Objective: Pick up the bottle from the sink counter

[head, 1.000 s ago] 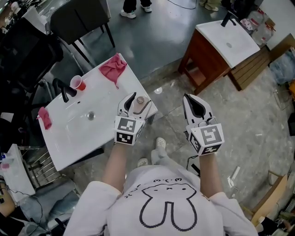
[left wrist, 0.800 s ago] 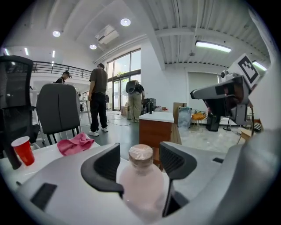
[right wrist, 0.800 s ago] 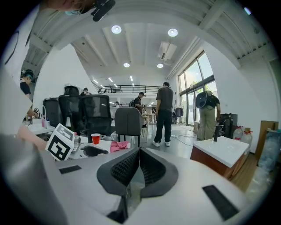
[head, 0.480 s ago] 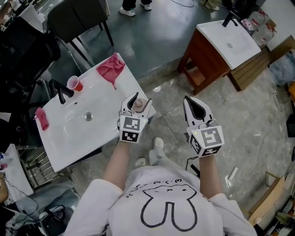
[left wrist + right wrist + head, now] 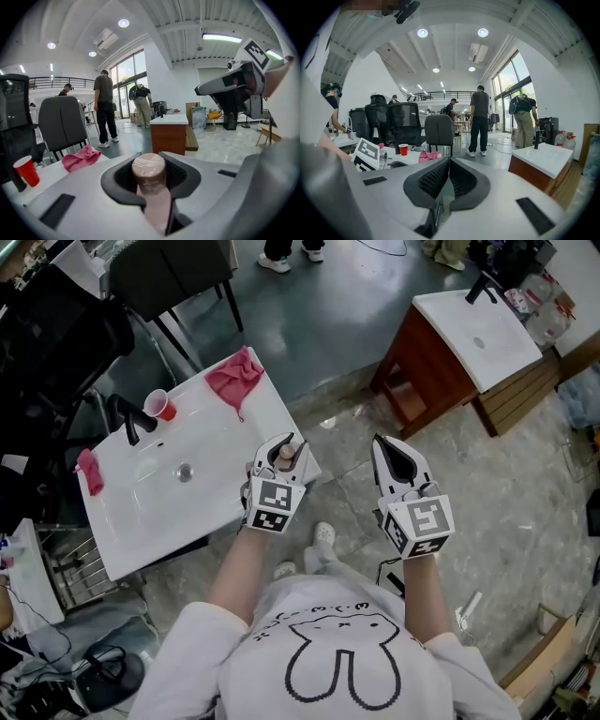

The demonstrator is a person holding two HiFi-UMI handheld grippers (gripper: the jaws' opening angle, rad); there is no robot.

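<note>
At the far left edge of the white sink counter [image 5: 220,432] lies a small pink rag [image 5: 91,472]; just right of it a black faucet [image 5: 125,418] stands beside a red cup [image 5: 161,405], with the basin's drain [image 5: 185,469] a little nearer the person; at the counter's far corner a larger pink cloth [image 5: 234,378] lies crumpled, one end hanging over the edge. Further right, at the counter's near right corner, stands the bottle [image 5: 286,457] (pale pink, with a tan round cap); the left gripper [image 5: 285,444] reaches in over that corner, its jaws have just been closing, and in the left gripper view the dark pads sit against the bottle's neck on either side, just under the cap, so the bottle is clamped between them; whether its base has left the counter cannot be told. To the right, over the bare grey floor and well apart from the counter, the right gripper [image 5: 382,444] hangs with its ribbed pads pressed together and nothing between them. At the far right stands a second washstand [image 5: 441,362], a wooden cabinet with a white top.
</note>
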